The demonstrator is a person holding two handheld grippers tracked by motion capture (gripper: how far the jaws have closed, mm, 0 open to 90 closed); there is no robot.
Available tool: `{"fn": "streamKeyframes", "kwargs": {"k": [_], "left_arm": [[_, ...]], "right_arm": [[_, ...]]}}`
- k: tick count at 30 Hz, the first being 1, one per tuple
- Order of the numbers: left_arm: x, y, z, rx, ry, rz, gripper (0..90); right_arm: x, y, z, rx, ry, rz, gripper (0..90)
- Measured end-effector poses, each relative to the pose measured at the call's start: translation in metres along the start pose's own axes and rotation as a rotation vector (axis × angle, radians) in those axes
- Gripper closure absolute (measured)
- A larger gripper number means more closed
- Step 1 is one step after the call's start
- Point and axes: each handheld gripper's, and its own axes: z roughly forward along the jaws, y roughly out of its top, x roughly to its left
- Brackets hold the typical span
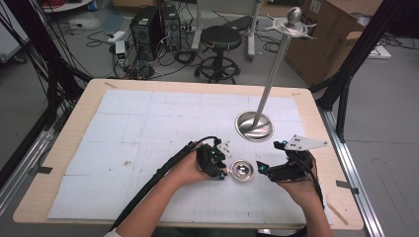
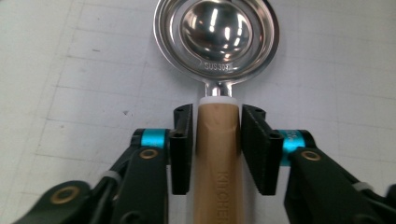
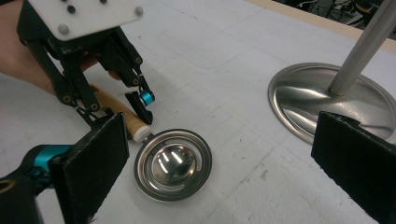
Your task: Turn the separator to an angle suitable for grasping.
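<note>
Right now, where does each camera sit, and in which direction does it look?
High view: above the person's side, looking forward and down at the table; both forearms show.
Left gripper view: on the left gripper, looking along its jaws at the ladle.
Right gripper view: on the right gripper, facing the ladle and the stand.
All three share the ladle.

The round, shiny steel strainer spoon (image 2: 217,35) bears the stamped mark "SUS304" on its rim, just above the neck, though the last character is faint. Its pale wooden handle (image 2: 218,158) carries burnt-in capitals reading "KITCHEN", cut off at the frame's lower edge.
</note>
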Motion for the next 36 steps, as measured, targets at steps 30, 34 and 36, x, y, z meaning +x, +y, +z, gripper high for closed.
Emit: {"fn": "streamKeyframes", "kwargs": {"k": [30,34,36], "left_arm": [[-0.005,-0.107,-0.121,-0.287,0.229,-0.174,19.4],[-0.003,-0.119,-0.13,-0.332,0.231,-0.205,17.1],[-0.002,-0.123,-0.132,-0.346,0.242,-0.221,13.4]], "right_arm": [[-0.001,-0.007,0.006,0.041,-0.005,0.009,2.8],[0.0,-0.007,0.009,0.047,0.0,0.003,2.8],[0.0,-0.007,0.009,0.046,0.001,0.001,2.8]]}}
